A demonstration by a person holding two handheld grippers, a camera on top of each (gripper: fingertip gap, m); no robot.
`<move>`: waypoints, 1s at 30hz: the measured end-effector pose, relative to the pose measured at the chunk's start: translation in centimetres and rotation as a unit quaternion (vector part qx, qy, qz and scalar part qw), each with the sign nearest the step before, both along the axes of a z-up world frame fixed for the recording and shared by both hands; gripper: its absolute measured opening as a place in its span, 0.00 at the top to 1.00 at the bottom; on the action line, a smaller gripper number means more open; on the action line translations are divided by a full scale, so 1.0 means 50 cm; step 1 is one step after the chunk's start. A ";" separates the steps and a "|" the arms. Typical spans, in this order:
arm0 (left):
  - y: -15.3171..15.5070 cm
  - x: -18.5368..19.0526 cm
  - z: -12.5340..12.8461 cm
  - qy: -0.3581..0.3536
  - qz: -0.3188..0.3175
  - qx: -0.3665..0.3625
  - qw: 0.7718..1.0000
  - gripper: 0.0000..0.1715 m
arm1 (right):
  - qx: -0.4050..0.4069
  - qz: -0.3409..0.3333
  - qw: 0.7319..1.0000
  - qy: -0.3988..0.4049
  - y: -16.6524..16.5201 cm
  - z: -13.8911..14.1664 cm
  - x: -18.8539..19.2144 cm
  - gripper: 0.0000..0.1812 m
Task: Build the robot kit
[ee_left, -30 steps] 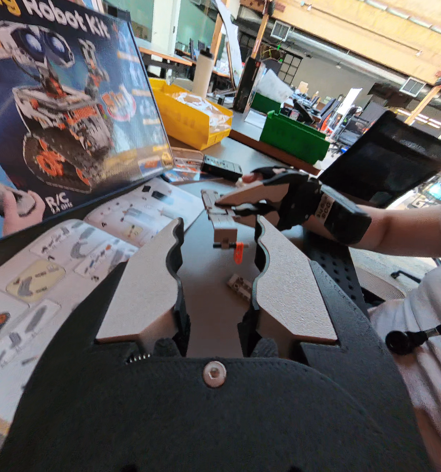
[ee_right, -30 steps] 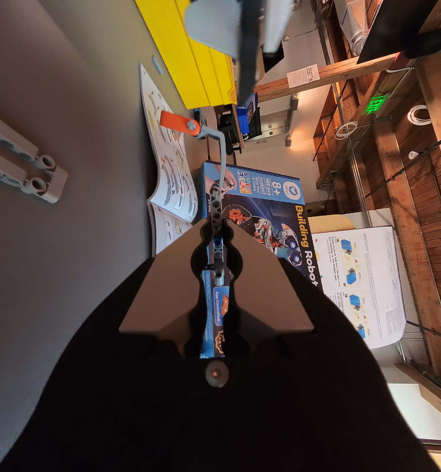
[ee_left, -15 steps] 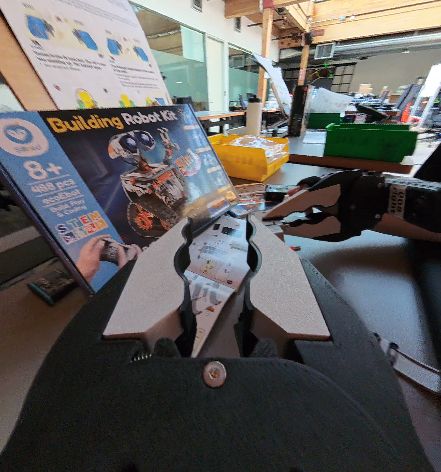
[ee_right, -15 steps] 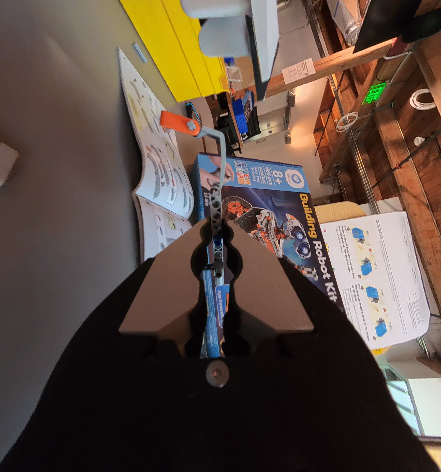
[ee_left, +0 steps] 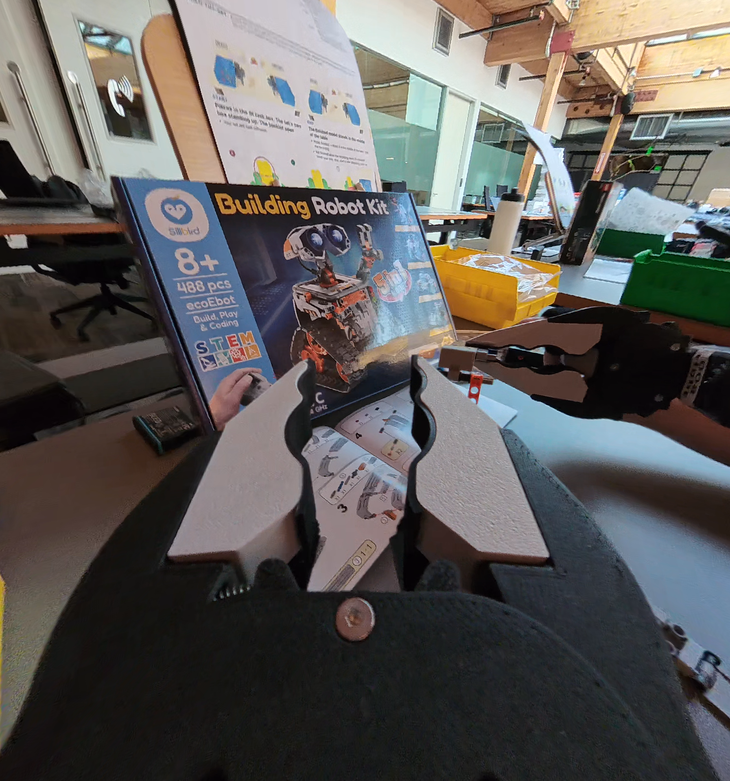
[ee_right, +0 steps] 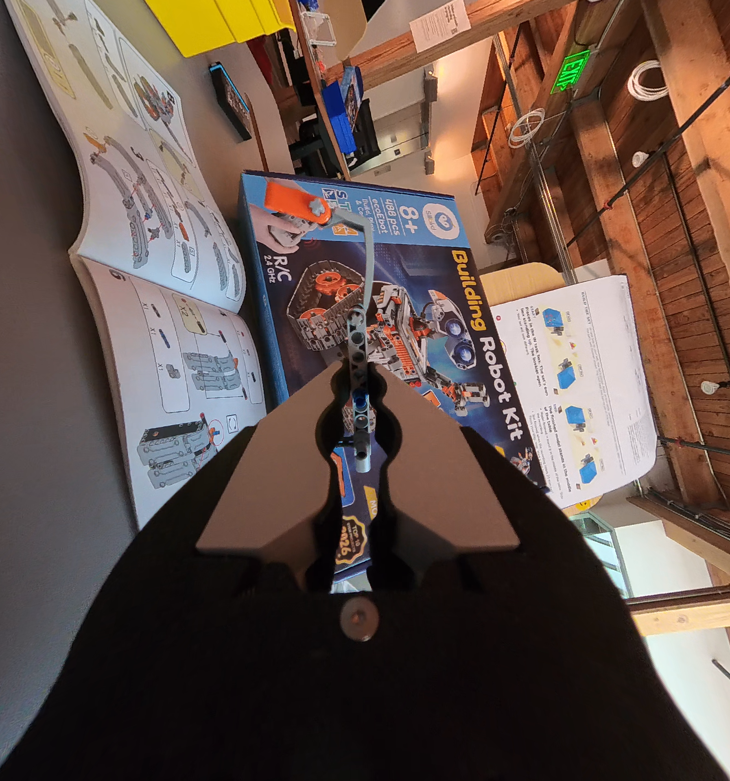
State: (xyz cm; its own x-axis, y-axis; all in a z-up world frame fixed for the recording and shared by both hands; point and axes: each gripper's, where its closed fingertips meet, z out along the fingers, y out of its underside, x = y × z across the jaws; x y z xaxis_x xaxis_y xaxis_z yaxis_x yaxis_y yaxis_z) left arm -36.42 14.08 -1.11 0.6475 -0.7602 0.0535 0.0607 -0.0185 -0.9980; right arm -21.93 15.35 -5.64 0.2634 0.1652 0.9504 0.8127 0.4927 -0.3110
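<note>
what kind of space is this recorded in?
Probably an open-plan workshop or lab office. Exposed timber beams run overhead, yellow and green parts bins sit on long worktables, and more desks fill the hall behind. A robot-kit box stands over an open booklet.

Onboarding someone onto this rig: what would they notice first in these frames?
The big blue kit box standing upright behind the open instruction booklet on the grey table. Next, the right gripper, shut on a grey beam assembly tipped with an orange piece, while the left gripper is open and empty.
</note>
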 end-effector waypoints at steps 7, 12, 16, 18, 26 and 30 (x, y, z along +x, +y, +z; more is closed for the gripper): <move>0.012 -0.006 -0.019 -0.058 -0.051 -0.082 0.994 0.73 | -0.026 -0.001 1.000 -0.015 0.022 -0.016 -0.040 0.97; 0.025 -0.022 -0.033 -0.056 -0.046 -0.100 0.992 0.73 | 0.003 0.024 0.999 -0.031 0.005 -0.016 -0.042 0.97; 0.025 -0.015 -0.043 -0.057 -0.060 -0.112 0.990 0.73 | 0.004 0.041 0.999 -0.019 -0.007 -0.006 -0.038 0.97; 0.017 -0.001 -0.046 -0.057 -0.079 -0.119 0.988 0.72 | 0.003 0.045 0.999 -0.026 -0.009 -0.010 -0.040 0.97; -0.066 0.097 -0.064 -0.043 -0.220 -0.182 0.957 0.71 | 0.017 0.124 0.990 -0.062 -0.076 -0.024 -0.116 0.97; -0.121 0.111 -0.065 -0.073 -0.333 -0.280 0.898 0.75 | 0.034 0.164 0.983 -0.073 -0.120 -0.025 -0.155 0.97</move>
